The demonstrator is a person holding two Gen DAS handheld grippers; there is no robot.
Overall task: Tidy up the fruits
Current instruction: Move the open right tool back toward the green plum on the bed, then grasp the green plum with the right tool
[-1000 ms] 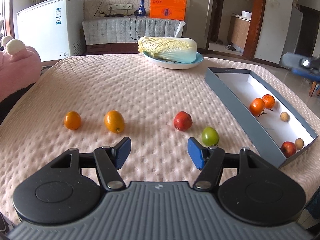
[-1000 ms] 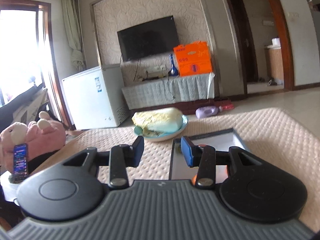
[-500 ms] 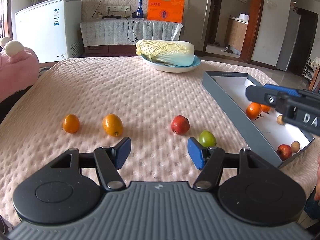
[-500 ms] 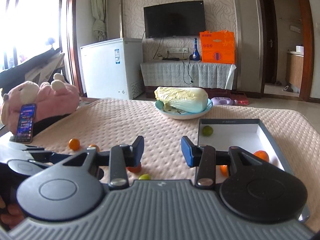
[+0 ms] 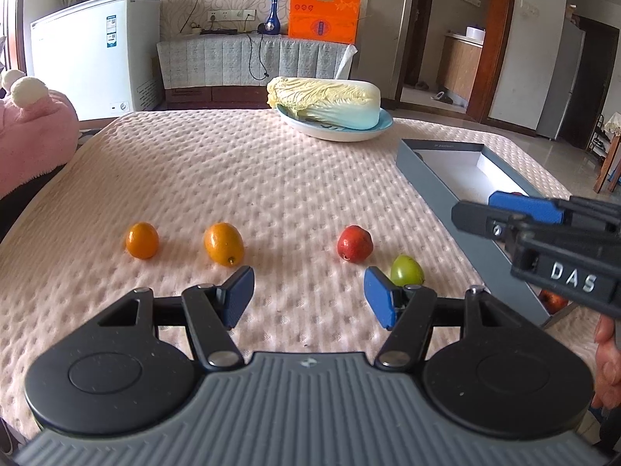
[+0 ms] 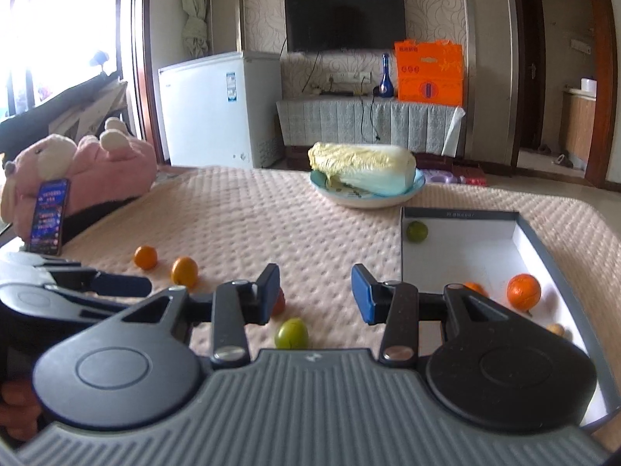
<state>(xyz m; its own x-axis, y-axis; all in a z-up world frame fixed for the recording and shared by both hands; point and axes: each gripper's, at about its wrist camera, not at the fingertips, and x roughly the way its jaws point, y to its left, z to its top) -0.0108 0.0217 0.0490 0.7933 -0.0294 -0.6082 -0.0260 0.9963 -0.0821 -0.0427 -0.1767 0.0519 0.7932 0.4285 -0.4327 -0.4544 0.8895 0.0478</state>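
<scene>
Pink tablecloth (image 5: 271, 178) holds a green fruit (image 6: 291, 333) beside the box (image 6: 458, 215); both grippers, left (image 5: 309, 298) and right (image 6: 315, 293), gape empty.

Right tool (image 5: 504, 213) swung in beside box (image 5: 434, 178).

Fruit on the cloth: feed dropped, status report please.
Left gripper open, empty. Right gripper open, empty, above the green fruit. Four fruits loose, outside the gray box. Nothing in the way.
</scene>
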